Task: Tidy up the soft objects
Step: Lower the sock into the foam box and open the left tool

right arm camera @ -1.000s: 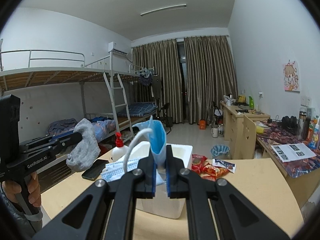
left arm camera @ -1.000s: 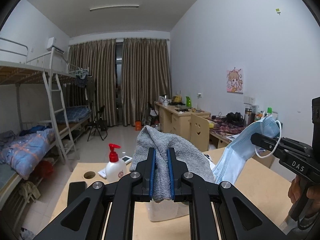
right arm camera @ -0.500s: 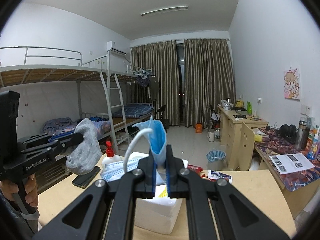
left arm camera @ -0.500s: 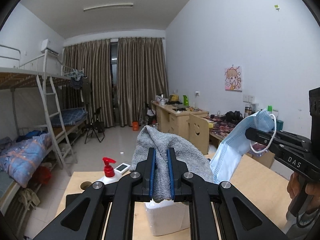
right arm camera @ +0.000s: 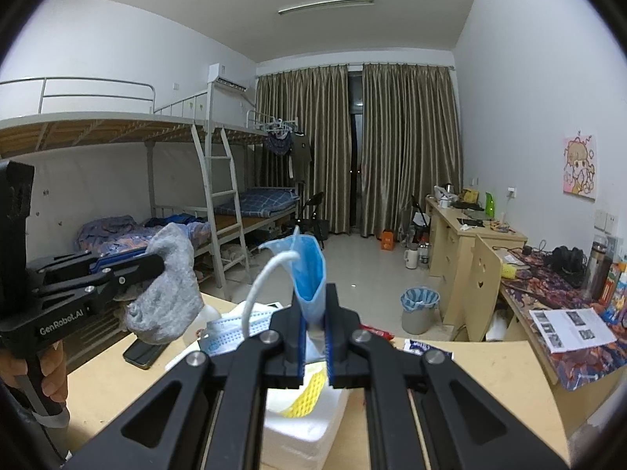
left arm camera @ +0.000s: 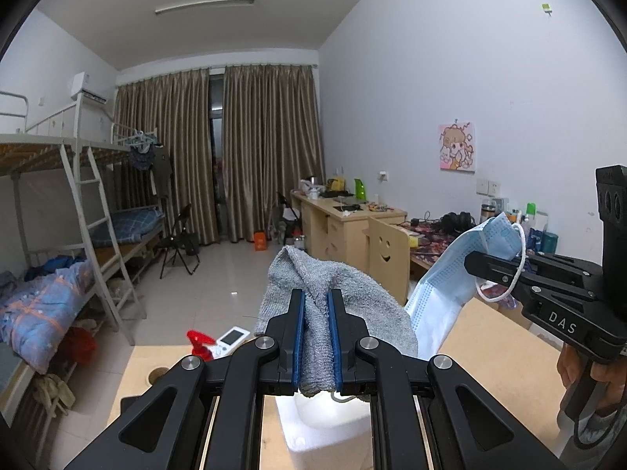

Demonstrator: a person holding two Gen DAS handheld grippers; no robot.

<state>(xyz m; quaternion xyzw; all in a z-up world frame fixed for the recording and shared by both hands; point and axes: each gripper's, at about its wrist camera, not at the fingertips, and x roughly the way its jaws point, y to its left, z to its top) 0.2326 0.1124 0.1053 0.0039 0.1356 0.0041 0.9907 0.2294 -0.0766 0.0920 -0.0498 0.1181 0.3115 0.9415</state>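
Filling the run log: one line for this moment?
left gripper: shut on grey sock | right gripper: shut on blue mask | both above white box

Grey knit cloth sock (left arm camera: pixel 319 325), blue pleated nonwoven mask (right arm camera: pixel 309 274), matt wood tbl (left arm camera: pixel 497 356).

Bunk bed (right arm camera: pixel 117 133) left, curtains (left arm camera: pixel 219 152) far, desk (right arm camera: pixel 466 231) right, bin (right arm camera: pixel 419 309).

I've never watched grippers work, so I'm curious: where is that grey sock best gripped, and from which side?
Judging by the current hold, mid-body works: the left gripper comes in from the side, jaws pinching the bunched middle of the grey sock. It is limp, so both ends droop either side instead of sliding out.
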